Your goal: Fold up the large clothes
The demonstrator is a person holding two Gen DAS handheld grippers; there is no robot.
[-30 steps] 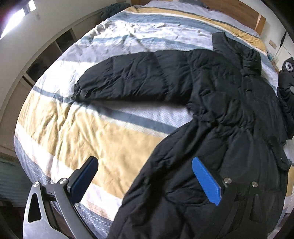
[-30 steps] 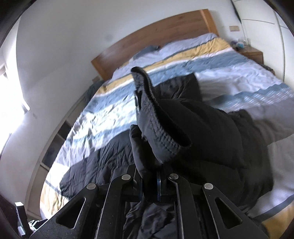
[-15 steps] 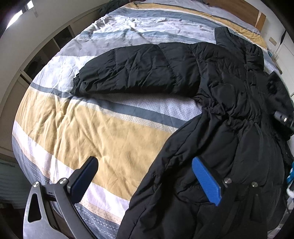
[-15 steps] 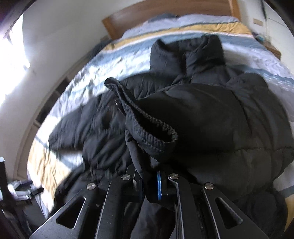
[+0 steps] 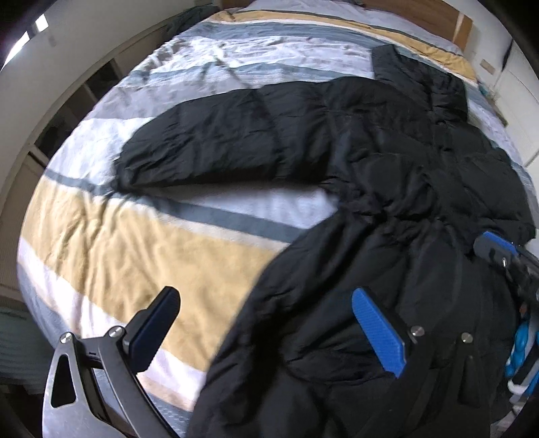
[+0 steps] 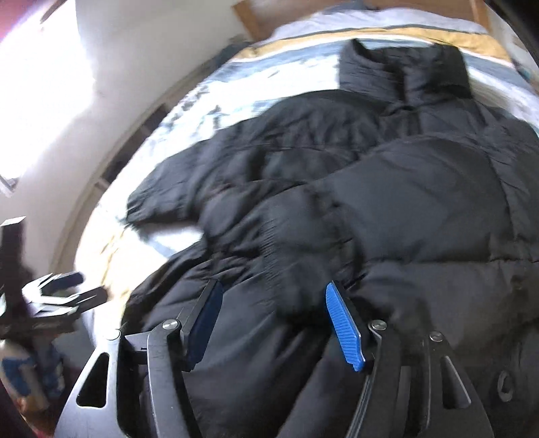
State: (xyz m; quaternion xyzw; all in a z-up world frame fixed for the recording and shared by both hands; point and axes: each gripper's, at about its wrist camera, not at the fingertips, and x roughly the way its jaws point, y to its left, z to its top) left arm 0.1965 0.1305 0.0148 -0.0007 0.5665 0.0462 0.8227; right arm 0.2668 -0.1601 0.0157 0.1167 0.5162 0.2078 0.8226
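A large black puffer jacket [image 5: 387, 188] lies front up on the striped bed, collar toward the headboard. Its left sleeve [image 5: 215, 145] stretches out sideways across the bedding. The right sleeve [image 6: 387, 202] is folded across the jacket's body, its ribbed cuff [image 6: 289, 249] lying just ahead of my right gripper [image 6: 273, 316], which is open and empty. My left gripper [image 5: 266, 320] is open and empty above the jacket's lower left edge. The right gripper also shows at the right edge of the left wrist view [image 5: 498, 249].
The striped duvet [image 5: 128, 242] covers the whole bed, with a wooden headboard [image 6: 249, 17] at the far end. Open shelving [image 5: 67, 111] lines the wall left of the bed. My left gripper shows at the left of the right wrist view [image 6: 64, 289].
My right gripper carried the right sleeve cuff over the jacket's body, laid it down and opened. My left gripper stayed open and drifted slightly.
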